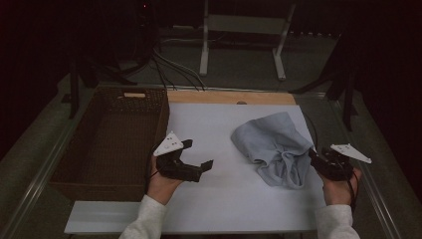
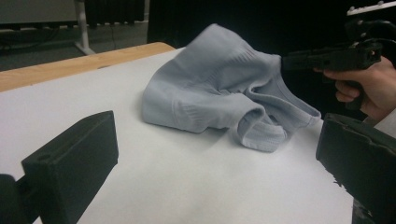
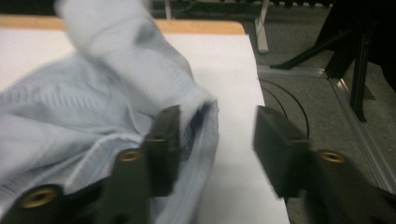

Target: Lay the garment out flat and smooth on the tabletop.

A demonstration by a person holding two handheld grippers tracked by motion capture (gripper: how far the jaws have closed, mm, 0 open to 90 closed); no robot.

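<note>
Right gripper view: the pale blue garment (image 3: 93,107) is seen draped beside the right gripper (image 3: 217,149), its hem between parted fingers (image 3: 163,144), unclamped.

Dim room, grey floor (image 1: 239,64), white frame (image 1: 244,30)

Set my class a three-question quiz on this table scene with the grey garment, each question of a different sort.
1. True or false: the left tool grips the grey garment.
2. Where is the wicker basket? A) left of the white board B) on the garment C) behind the right tool
3. Fill in: the right tool's jaws are ___, the garment's edge between them.

Key: 1 false, it stands open and apart. 2 A. 3 open.
</note>
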